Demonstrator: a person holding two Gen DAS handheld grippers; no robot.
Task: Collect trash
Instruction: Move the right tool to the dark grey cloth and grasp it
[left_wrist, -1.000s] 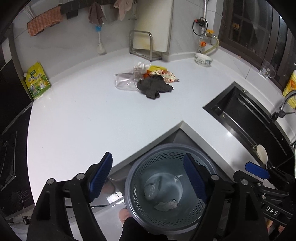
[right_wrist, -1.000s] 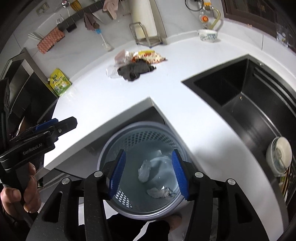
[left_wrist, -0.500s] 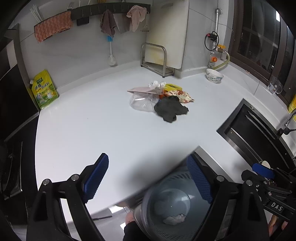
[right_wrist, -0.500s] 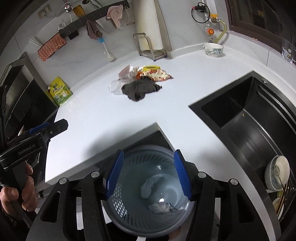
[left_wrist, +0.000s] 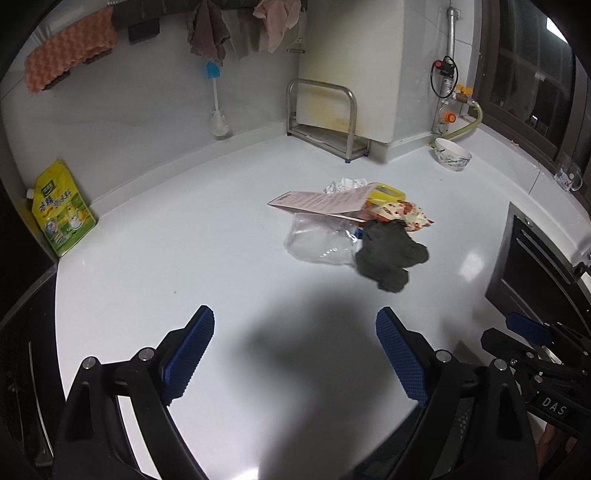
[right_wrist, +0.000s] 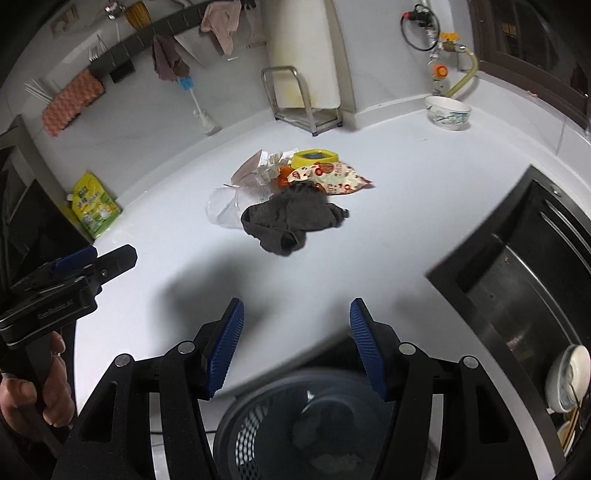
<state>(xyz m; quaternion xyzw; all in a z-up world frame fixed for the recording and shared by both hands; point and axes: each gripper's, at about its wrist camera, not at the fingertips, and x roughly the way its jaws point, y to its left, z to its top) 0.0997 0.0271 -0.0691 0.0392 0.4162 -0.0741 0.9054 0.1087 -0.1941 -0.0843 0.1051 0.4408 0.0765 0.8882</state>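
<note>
A trash pile lies mid-counter: a dark grey cloth (left_wrist: 391, 254) (right_wrist: 291, 218), a clear plastic bag (left_wrist: 317, 240) (right_wrist: 225, 206), a pink paper sheet (left_wrist: 317, 201), a printed snack wrapper (left_wrist: 404, 214) (right_wrist: 328, 175), a yellow lid (right_wrist: 314, 157) and crumpled paper (right_wrist: 269, 164). My left gripper (left_wrist: 295, 314) hangs open over bare counter, short of the pile. My right gripper (right_wrist: 296, 304) is over the counter's inner corner, its jaws opening with nothing between them. Under it stands the grey mesh bin (right_wrist: 258, 435), blurred, with crumpled trash inside.
A black sink (right_wrist: 517, 277) with dishes (right_wrist: 567, 373) lies to the right. A bowl (left_wrist: 452, 153), a metal rack (left_wrist: 325, 118) and a glass cup (left_wrist: 569, 177) stand along the back. A yellow-green pouch (left_wrist: 61, 212) leans at the left wall.
Both grippers moved forward from above the bin to over the countertop, so the pile looks nearer. The bin dropped out of the left wrist view. Both pairs of jaws spread slightly.
</note>
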